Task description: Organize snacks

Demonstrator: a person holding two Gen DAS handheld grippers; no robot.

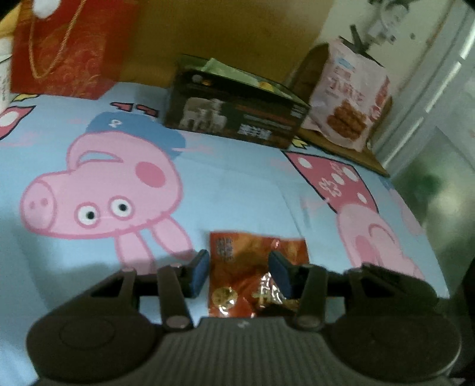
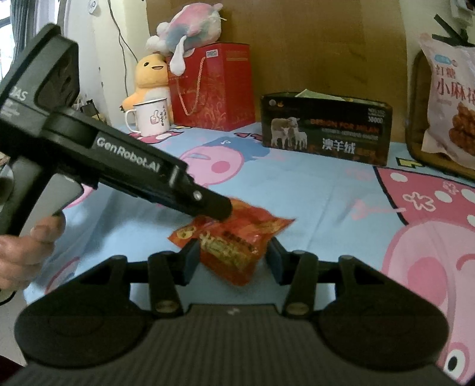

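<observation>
The cartoon-pig bedsheet [image 2: 311, 190] fills both views, pale blue with big pink pigs. Upper centre of the right wrist view, the black wool box [image 2: 325, 130] stands open-topped, a sheep picture on its face; the left wrist view catches the same box [image 1: 234, 112] blurred, from a steeper angle. Only the right wrist view gives the whole back row: red gift bag [image 2: 212, 86] with a plush toy [image 2: 190, 28] on top, a yellow plush duck [image 2: 150, 78] beside it, and a white enamel mug [image 2: 150, 118] in front. The left view clips that bag [image 1: 65, 47] at upper left. The pink twist-snack bag [image 1: 348, 95] leans upright at upper right in the left view, just right of the box; the right view cuts it [image 2: 451, 101] at the frame edge.

Now the action: the red snack packet [image 2: 234, 240] lies on the sheet, lower centre. The right gripper [image 2: 234, 261] straddles it, jaws partly open, pads on either side; whether they press it is unclear. The left gripper [image 2: 221, 210] comes in from the upper left of the right view, its tip over the packet's far end, with a hand [image 2: 23, 255] on its handle. Its own camera shows the left gripper [image 1: 242, 271] partly open, the packet [image 1: 252, 273] between blue pads, left pad clear of it, right pad overlapping its edge.
</observation>
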